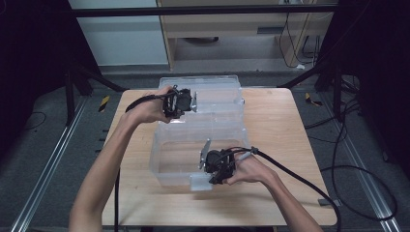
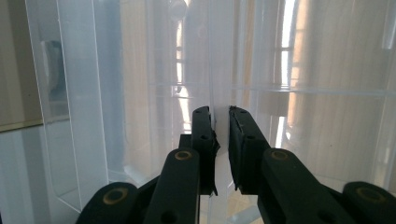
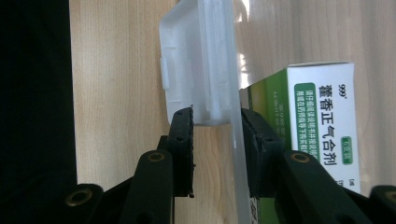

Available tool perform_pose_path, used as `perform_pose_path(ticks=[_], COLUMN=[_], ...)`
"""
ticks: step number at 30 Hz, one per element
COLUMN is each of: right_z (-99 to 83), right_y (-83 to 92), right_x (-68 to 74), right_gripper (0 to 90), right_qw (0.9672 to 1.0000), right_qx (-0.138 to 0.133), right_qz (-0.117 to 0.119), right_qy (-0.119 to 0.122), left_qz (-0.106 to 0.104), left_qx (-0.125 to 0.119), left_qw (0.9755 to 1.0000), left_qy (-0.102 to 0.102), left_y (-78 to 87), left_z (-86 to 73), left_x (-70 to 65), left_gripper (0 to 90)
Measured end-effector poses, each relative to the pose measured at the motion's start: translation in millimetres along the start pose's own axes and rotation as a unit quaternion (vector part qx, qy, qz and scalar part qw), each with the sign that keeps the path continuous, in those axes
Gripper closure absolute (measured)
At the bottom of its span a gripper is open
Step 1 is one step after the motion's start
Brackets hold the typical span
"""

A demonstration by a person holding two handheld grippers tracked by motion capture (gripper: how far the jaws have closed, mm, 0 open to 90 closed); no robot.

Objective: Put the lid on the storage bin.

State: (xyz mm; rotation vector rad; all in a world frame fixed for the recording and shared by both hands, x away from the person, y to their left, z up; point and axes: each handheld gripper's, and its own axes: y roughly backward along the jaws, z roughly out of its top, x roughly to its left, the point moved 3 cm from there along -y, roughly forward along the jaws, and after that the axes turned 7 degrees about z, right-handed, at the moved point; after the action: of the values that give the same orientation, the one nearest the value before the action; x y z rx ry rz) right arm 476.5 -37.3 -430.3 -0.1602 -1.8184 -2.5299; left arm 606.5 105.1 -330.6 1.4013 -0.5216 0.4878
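At six o'clock on the table (image 1: pixel 145 203), the box's (image 1: pixel 193 159) latch is clamped by the right gripper (image 1: pixel 216 178). At twelve, the lid (image 1: pixel 212 96) is pinched by the left gripper (image 1: pixel 192 102); it should be raised steadily while the base is kept down.

Clear plastic box (image 1: pixel 203 140), lid raised
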Motion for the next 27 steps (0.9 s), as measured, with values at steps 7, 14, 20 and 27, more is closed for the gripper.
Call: perform_pose_path(ticks=[7, 14, 20, 27], right_z=[0.2, -0.2, -0.7, -1.1], right_y=[-0.3, -0.7, -0.9, -1.2], right_x=[0.2, 1.2, 3.0, 4.3], right_gripper=[67.3, 67.3, 67.2, 67.0], right_qw=[1.0000, 0.9999, 0.9998, 0.9996], right_qx=[0.000, -0.006, -0.008, -0.012], right_qz=[-0.003, -0.012, -0.019, -0.024], right_qy=[0.000, -0.003, -0.004, -0.008], left_qz=[-0.005, -0.020, -0.011, -0.013], left_qx=[-0.004, -0.009, -0.014, -0.018], left_qw=[1.0000, 0.9997, 0.9997, 0.9997], left_qy=[0.003, -0.003, -0.016, -0.014], left_y=[3.6, 11.0, 17.4, 22.0], left_z=[2.0, 2.9, 4.6, 6.3], left_x=[-1.7, -4.0, -7.7, -12.9], left_gripper=[82.4, 84.0, 84.4, 84.8])
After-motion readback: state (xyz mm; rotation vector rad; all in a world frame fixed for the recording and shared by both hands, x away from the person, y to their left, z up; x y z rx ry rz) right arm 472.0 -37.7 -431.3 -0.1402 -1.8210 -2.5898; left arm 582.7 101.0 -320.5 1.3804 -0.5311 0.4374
